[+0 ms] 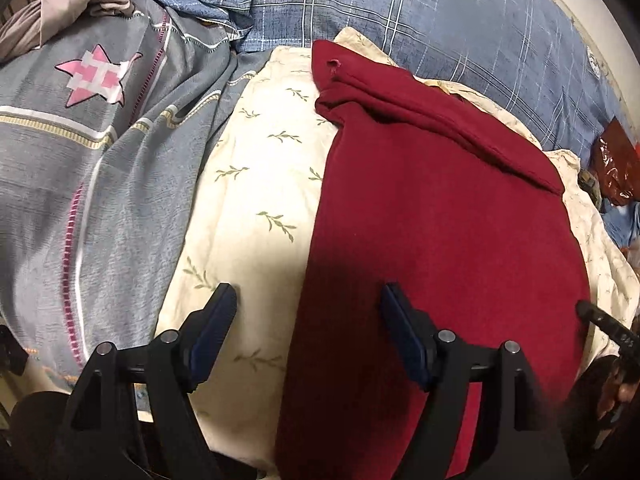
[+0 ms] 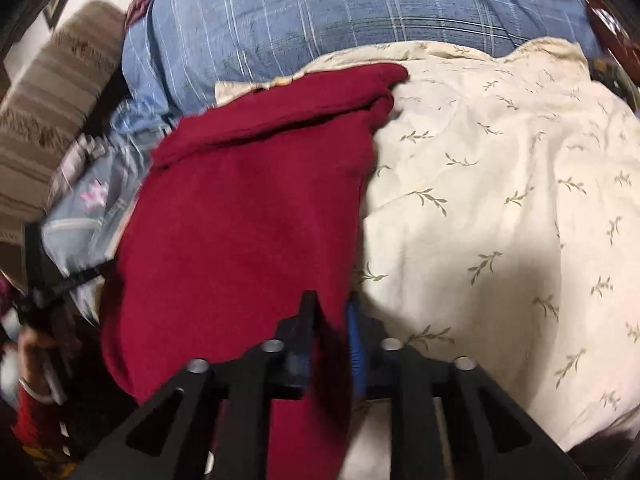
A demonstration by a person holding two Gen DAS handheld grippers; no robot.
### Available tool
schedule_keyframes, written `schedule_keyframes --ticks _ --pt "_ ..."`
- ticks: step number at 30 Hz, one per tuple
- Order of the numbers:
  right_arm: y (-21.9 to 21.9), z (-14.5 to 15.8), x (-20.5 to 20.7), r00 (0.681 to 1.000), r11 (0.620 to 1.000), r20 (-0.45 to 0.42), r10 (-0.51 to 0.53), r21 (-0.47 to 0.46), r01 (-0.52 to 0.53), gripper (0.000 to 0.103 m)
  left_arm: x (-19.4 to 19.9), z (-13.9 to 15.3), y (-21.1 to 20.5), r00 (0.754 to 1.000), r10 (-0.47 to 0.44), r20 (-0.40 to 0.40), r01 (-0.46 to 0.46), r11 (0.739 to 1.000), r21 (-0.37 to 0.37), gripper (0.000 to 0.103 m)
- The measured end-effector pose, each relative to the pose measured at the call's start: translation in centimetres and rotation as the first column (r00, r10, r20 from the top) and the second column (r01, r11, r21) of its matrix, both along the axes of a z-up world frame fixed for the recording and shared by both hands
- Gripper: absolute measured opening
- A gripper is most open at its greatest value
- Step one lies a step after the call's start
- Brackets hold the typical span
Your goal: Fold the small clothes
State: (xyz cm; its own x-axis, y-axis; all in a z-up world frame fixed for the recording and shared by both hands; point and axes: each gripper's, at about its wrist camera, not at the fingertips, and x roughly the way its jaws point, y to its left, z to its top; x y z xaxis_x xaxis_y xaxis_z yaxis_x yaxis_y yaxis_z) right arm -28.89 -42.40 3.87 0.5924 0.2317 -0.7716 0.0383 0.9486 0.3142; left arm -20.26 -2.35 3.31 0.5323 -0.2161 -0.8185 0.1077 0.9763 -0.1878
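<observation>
A matt, fuzzy dark-red knit garment (image 1: 440,220) lies on smooth cream cotton-like cloth printed with leaf sprigs (image 1: 256,184), beside woven blue plaid bedding (image 1: 400,12). Matt black plastic tongs (image 1: 308,300) carry blue rubbery pads (image 1: 216,320) and bright metal pins (image 1: 447,336).

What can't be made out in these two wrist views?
- Red garment: near hem cut off by the bottom edge, left wrist view.
- Right gripper: motion blur hides whether its pads press the red edge between them.
- Garment type: folded over, unclear.
- Left gripper: open, empty.
</observation>
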Motion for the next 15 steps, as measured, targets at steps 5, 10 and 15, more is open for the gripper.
schedule_keyframes --ticks 5,10,15 --pt "-0.1 0.0 -1.9 0.998 0.998 -0.005 0.055 -0.005 -0.055 0.064 -1.2 -0.3 0.2 1.000 0.007 0.008 -0.007 1.000 0.015 0.074" --pt "0.0 -0.8 -3.1 0.997 0.997 -0.018 0.073 0.038 -0.072 0.064 -1.9 -0.6 0.2 1.000 0.005 0.009 -0.005 0.999 0.037 0.074" --pt "0.9 -1.5 -3.7 0.993 0.994 -0.046 0.105 0.044 -0.103 0.065 -2.7 -0.7 0.6 1.000 0.010 0.006 -0.010 0.999 0.031 0.074"
